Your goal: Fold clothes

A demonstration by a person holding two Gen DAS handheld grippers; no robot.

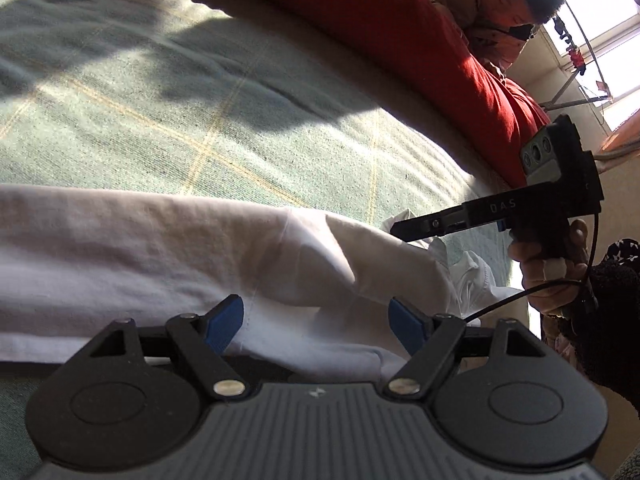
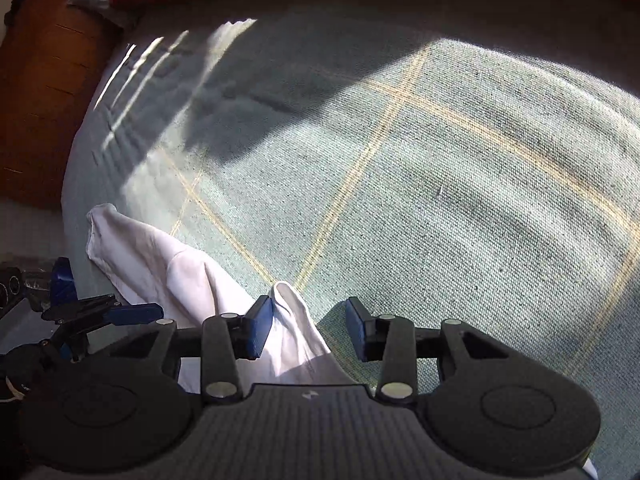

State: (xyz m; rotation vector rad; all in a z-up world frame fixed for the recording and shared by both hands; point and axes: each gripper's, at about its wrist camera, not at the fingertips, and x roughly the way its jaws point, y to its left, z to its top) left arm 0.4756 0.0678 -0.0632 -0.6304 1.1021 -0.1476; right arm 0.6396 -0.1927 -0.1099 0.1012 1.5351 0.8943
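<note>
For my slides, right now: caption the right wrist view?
Open right gripper straddling a white garment fold on a green bedspread.

Bed [image 2: 460, 184] covered by pale green bedspread with thin yellow crossing lines. Sunlight falls in bright patches, broad dark shadows between. Red blanket [image 1: 420, 40] bunched along far edge of bed. Bright window [image 1: 600, 12] behind, at upper right of left wrist view. Brown wooden floor [image 2: 44, 92] beside bed. Grey pillow [image 2: 100, 4] next to red blanket at bed corner.
</note>
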